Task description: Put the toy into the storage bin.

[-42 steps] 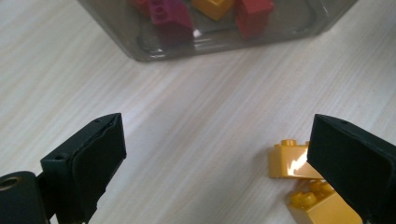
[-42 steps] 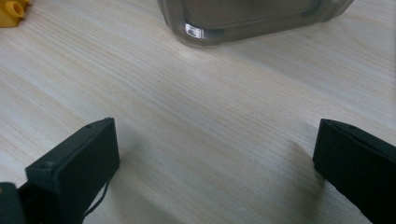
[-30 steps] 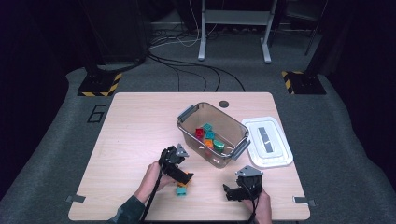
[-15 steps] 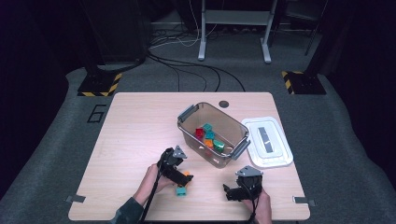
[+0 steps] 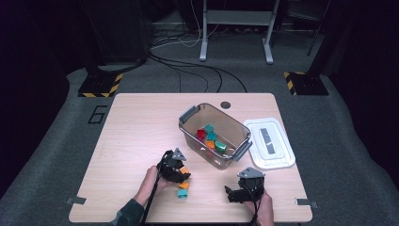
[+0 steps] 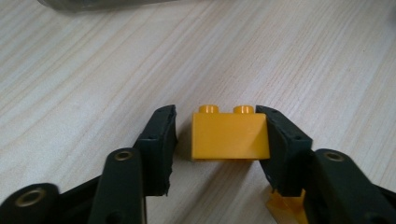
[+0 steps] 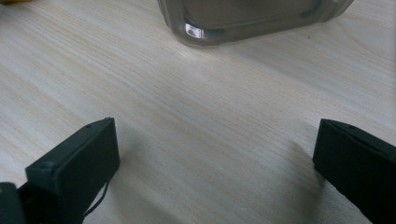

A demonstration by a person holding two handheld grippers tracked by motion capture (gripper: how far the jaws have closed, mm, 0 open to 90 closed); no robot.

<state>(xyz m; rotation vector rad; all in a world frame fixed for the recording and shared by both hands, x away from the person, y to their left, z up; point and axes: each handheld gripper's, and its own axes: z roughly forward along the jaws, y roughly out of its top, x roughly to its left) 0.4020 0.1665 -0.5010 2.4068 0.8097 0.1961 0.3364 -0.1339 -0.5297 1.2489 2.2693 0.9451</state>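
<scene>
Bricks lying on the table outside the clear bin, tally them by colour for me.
Orange bricks: 2
Teal brick: 1
Total: 3

A smooth, glossy plastic yellow brick (image 6: 230, 138) sits on the matt, pale wood-grain table (image 6: 93, 70).

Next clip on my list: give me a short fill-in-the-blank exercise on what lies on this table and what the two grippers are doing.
1. The brick between the jaws of the left gripper is ____ in colour.
2. The white lid lies on the table beside the clear ____, not on it.
3. The jaws of the right gripper stand wide apart over bare ____.
4. The brick's studs point ____.

Missing words: orange; bin; table; up
</scene>
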